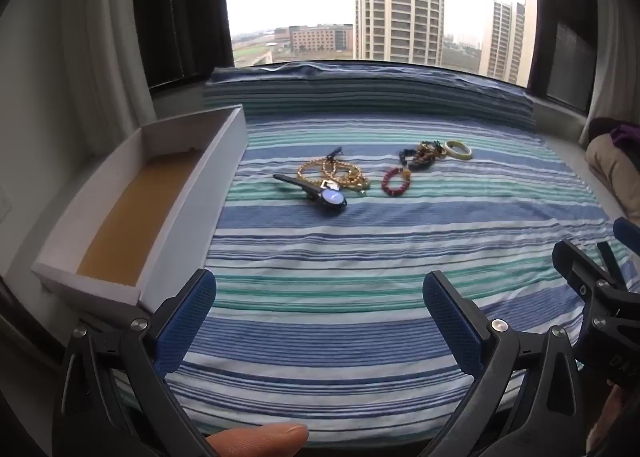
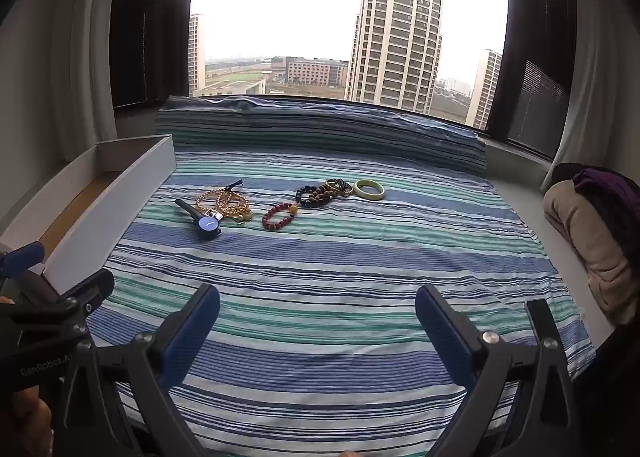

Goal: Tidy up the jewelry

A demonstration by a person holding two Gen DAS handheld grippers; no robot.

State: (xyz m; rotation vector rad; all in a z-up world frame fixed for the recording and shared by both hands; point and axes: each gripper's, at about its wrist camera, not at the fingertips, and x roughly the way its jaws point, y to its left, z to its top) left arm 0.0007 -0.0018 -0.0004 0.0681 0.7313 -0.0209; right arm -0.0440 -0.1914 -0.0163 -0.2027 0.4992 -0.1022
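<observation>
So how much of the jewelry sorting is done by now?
Nothing looks done: the white drawer beside the striped cloth shows only its bare brown bottom. Nothing is in hand either; the left gripper and right gripper hang with jaws wide apart and nothing between them. Left: the watch, gold chains, red bead bracelet, dark bead bracelets and pale bangle.

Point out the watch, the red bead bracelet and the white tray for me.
watch (image 1: pixel 331 197), left wrist view, on its blue dial.
red bead bracelet (image 2: pixel 267 221), right wrist view, on the beads at its left side.
white tray (image 1: pixel 192 213), left wrist view, on its long outer wall.
</observation>
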